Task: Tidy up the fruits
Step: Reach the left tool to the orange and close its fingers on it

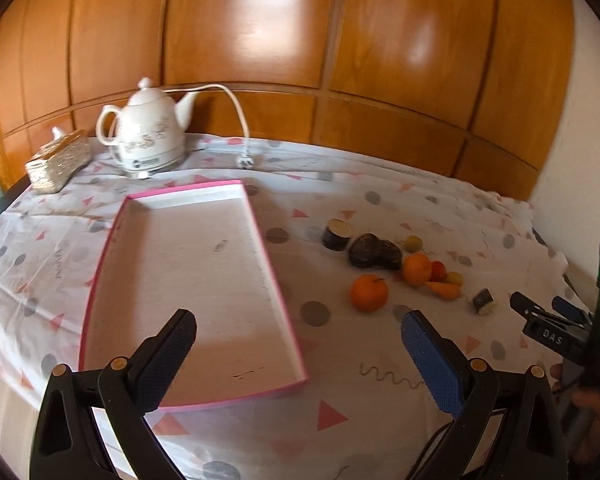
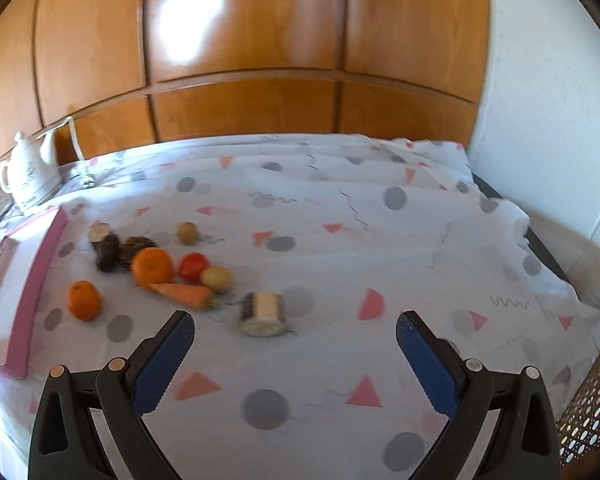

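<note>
Both jaws wide, holding nothing. Fruit cluster (image 2: 160, 276) lies on table ahead-left of right gripper (image 2: 294, 344); pink tray (image 1: 100, 276) under left gripper (image 1: 298, 344).

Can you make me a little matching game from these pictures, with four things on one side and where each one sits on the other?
Things:
1. teapot
2. pink tray
3. carrot
4. lone orange

Places:
A. lying on the cloth just in front of the clustered orange, tomato and small yellow fruit
B. standing at the back of the table by the wooden panels
C. by itself on the cloth, between the tray and the fruit cluster
D. lying on the cloth in front of the teapot, with nothing in it

Pairs: 1-B, 2-D, 3-A, 4-C
</note>
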Tool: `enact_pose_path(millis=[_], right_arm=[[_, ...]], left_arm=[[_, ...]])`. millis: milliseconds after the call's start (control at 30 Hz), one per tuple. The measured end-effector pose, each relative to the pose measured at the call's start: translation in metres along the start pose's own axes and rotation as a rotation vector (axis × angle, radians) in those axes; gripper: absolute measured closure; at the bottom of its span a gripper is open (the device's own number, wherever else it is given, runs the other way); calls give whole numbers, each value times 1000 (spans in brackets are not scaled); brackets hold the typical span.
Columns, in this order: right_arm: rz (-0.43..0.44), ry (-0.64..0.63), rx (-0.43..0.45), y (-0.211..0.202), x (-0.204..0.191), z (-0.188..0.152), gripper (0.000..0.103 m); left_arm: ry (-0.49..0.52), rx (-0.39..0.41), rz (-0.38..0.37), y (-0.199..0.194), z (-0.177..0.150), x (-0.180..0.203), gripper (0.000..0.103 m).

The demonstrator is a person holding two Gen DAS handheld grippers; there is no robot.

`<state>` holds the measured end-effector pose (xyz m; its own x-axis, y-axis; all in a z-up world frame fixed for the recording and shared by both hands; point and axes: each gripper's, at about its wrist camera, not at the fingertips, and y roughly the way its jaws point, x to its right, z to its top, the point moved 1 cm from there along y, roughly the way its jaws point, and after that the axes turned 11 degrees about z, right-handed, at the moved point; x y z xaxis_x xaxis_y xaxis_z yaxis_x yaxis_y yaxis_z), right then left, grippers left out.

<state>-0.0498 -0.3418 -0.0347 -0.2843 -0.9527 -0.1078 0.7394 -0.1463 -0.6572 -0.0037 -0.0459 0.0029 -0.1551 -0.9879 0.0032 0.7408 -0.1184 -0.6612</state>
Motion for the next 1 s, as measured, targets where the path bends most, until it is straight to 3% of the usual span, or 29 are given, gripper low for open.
enact_pose_path(millis=[200,567,1000], right_arm=[[-56,57,-37,7,30,-9,1],[-95,104,-79,20,56,-20,1],[-133,141,-74,23,76,-21,1]], left_arm=[[92,-62,-57,15,13,21,2],[243,-188,-114,61,19,67,33],[264,-259,-81,103,20,90,34]])
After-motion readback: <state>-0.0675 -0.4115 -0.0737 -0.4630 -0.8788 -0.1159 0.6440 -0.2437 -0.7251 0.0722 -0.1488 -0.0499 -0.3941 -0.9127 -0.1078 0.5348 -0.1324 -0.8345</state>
